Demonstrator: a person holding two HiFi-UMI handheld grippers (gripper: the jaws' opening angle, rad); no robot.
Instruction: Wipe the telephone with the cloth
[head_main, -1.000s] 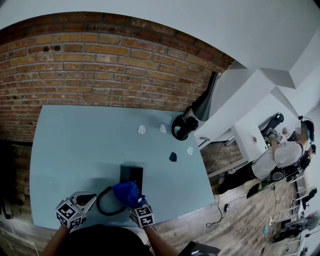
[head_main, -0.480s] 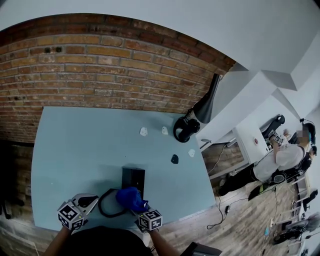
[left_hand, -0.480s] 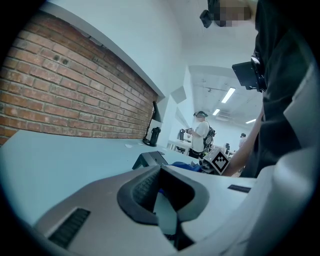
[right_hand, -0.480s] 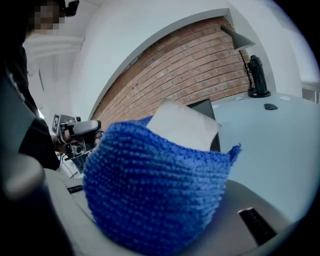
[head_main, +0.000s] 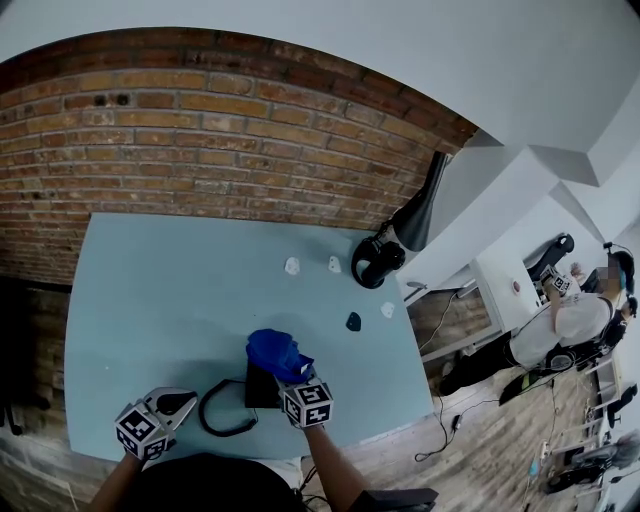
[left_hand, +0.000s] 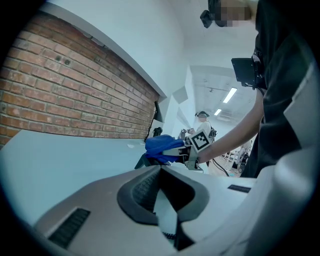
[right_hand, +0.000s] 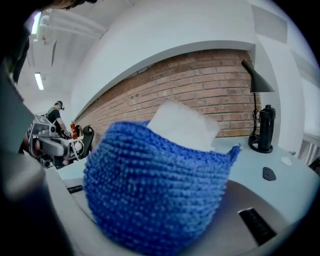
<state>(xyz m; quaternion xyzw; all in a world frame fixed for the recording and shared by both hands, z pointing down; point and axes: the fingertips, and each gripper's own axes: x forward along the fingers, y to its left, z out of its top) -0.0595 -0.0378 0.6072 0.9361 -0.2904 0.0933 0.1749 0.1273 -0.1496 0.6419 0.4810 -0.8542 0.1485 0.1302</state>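
Now I am holding the blue cloth (head_main: 274, 349) clamped in my right gripper (head_main: 287, 368) over the black telephone (head_main: 259, 391) near the worktop's (head_main: 150, 290) front edge; my left gripper (head_main: 178, 402) is sitting closed, empty, nearby.

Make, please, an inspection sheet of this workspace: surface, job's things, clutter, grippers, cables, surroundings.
Surface: light blue table; no spills seen.
Job's things: black telephone near the table's front edge; blue cloth over its far part.
Clutter: three small white bits, one small dark piece, black lamp at the back right.
Grippers: right gripper shut on the cloth; left gripper shut, empty, beside the cord.
Cables: looped telephone cord on the table.
Surroundings: brick wall; a person far right.
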